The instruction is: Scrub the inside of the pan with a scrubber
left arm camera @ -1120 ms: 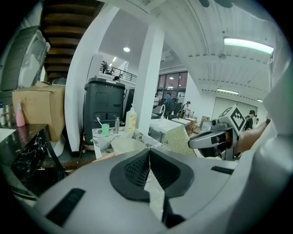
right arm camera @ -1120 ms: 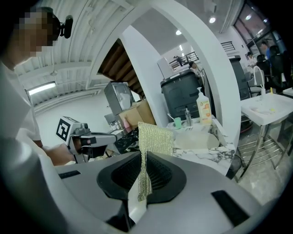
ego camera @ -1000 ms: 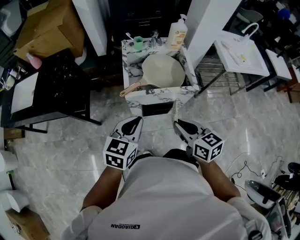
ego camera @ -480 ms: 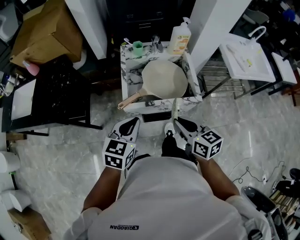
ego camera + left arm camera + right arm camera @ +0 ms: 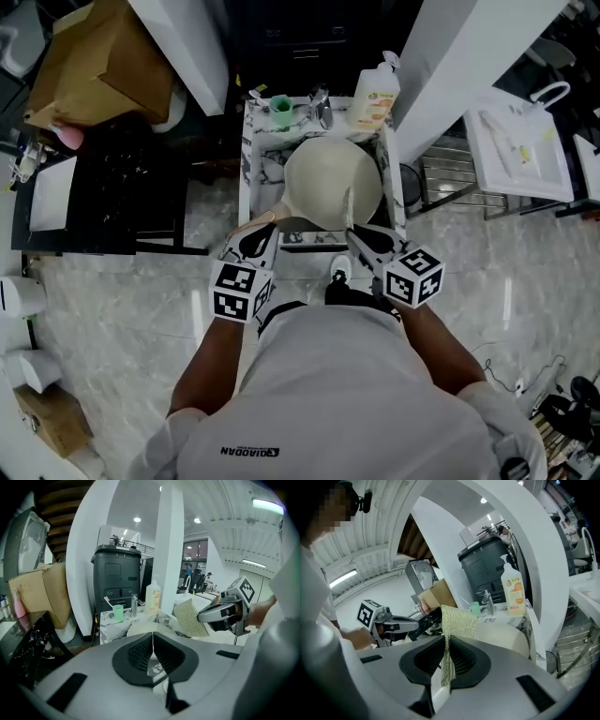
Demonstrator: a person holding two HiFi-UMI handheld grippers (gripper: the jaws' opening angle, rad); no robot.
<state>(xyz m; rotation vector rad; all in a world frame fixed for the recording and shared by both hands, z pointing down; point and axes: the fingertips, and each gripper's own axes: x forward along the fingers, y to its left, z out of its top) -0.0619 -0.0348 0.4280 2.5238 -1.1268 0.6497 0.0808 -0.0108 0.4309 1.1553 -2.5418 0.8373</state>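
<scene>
Underfoot, the pale marbled floor (image 5: 122, 300) fills most of the head view, with a brown cardboard box (image 5: 94, 66) at the upper left and a black table (image 5: 122, 187) just below it. Between two white pillars stands a small marble-patterned sink stand (image 5: 246, 164). The cream pan (image 5: 333, 183) sits in its basin, taking up nearly the whole opening. Its handle (image 5: 255, 223) sticks out over the stand's front left corner.

Both grippers are held out in front of the person, near the stand's front edge. The left gripper (image 5: 255, 246) is just beside the end of the handle; whether it touches it I cannot tell. In the left gripper view its jaws are pressed together, with nothing between them. The right gripper (image 5: 364, 242) points at the near rim of the pan, and its jaws are clamped on the scrubber (image 5: 457, 620), a thin, glittery mesh sheet. The sheet stands upright out of the jaws, and a strip of it hangs down between them. From the head view the scrubber shows edge-on as a narrow line over the pan's near rim.

Along the back ledge of the stand, a soap bottle (image 5: 375, 94) with a pump stands at the right. A metal faucet (image 5: 322, 103) is in the middle, and a small green cup (image 5: 279, 106) is at the left.
</scene>
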